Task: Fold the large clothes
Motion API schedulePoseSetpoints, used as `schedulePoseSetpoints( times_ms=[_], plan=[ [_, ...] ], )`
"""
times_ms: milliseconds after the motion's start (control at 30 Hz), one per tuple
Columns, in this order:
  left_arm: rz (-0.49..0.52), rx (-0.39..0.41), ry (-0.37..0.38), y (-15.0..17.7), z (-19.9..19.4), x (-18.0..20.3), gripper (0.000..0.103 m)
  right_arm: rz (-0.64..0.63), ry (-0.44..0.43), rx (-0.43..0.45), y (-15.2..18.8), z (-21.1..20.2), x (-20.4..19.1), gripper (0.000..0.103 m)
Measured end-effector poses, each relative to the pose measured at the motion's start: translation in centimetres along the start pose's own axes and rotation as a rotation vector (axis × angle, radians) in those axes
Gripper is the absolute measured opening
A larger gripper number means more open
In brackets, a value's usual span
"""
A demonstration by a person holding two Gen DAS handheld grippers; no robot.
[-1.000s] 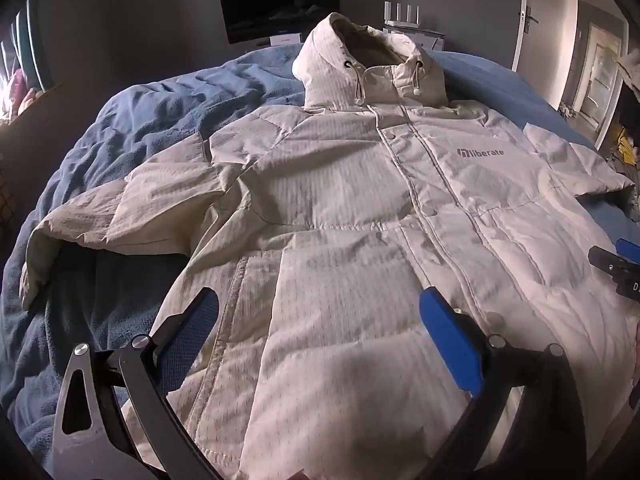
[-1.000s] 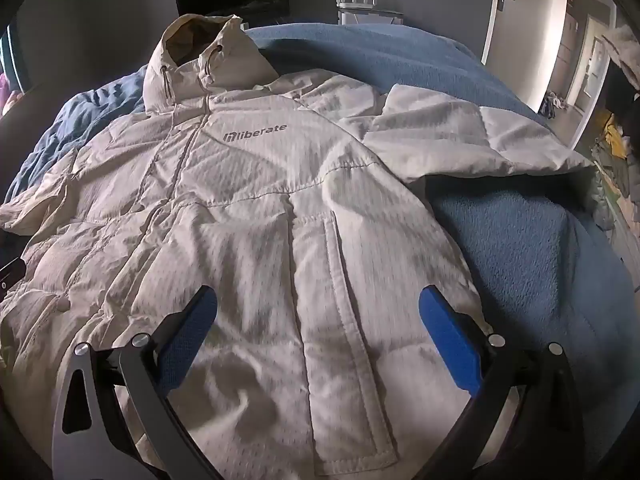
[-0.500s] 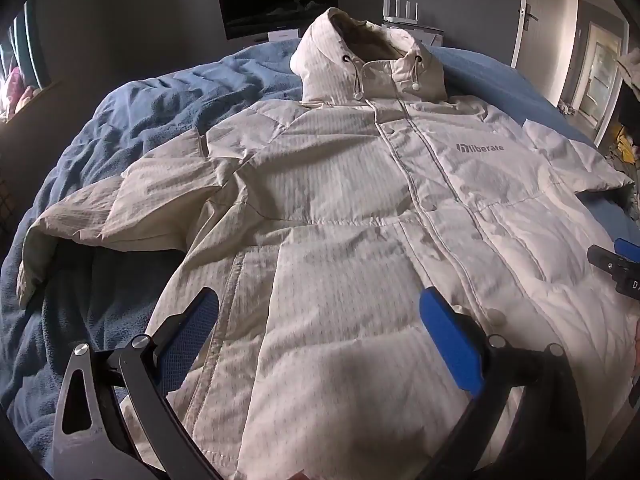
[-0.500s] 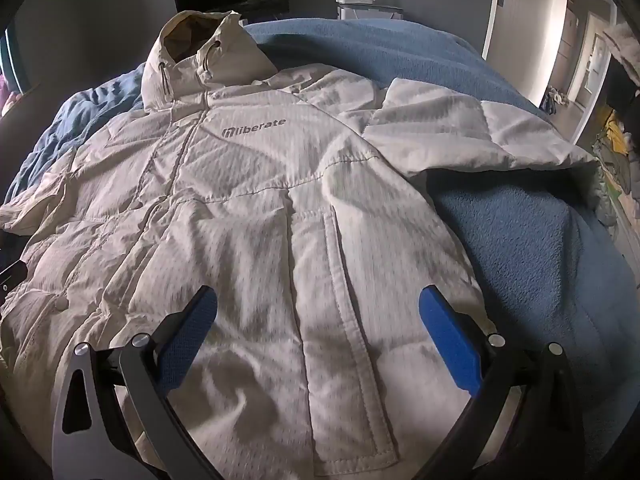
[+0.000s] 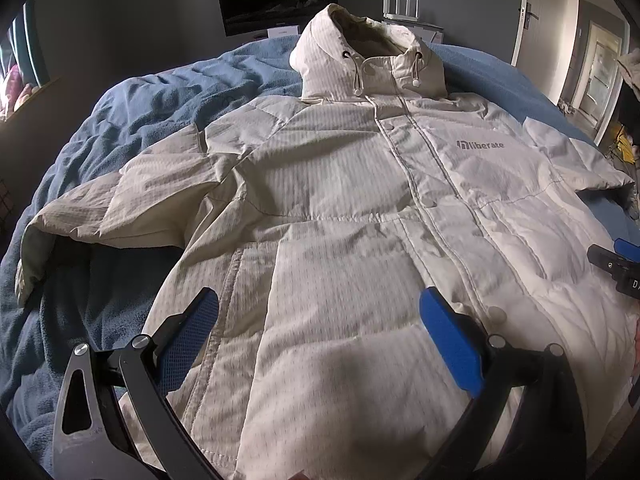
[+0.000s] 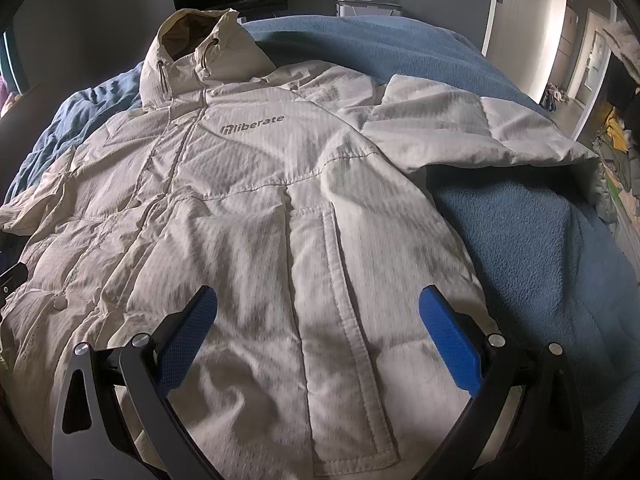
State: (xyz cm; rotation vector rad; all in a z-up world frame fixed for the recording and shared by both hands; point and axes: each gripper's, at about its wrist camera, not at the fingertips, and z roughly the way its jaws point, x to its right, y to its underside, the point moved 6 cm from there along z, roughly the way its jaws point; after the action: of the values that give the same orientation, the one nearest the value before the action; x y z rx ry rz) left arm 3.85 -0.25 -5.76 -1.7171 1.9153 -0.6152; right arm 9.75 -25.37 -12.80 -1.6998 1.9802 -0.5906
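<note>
Barely any change: over the last second both views creep slightly forward along the jacket [image 5: 340, 240], nothing gripped, no fold begun. Judgement: task at its start, approach phase only.

Left sleeve [image 5: 132, 200] lies spread toward 9 o'clock on the blue blanket [image 5: 132, 120]. Left gripper [image 5: 318, 334] hovers over the lower front panel, tongs spread wide, holding nothing. Hood [image 5: 360, 60] at 12 o'clock. Chest print reads "liberate" [image 5: 480, 145], grey, with a small block logo before it; no other readable text on the garment.

Right gripper [image 6: 318, 334] hovers above the pocket [image 6: 344, 292], tongs spread, empty. Right sleeve [image 6: 460, 128] stretches toward 2 o'clock.
</note>
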Motion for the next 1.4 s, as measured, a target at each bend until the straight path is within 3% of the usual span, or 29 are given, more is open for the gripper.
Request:
schedulePoseSetpoints(
  times_ms=[1400],
  plan=[
    [-0.002,-0.011,0.003,-0.01,0.06,-0.03,0.097,0.002,0.000,-0.011,0.05,0.35,0.01,0.097]
  ],
)
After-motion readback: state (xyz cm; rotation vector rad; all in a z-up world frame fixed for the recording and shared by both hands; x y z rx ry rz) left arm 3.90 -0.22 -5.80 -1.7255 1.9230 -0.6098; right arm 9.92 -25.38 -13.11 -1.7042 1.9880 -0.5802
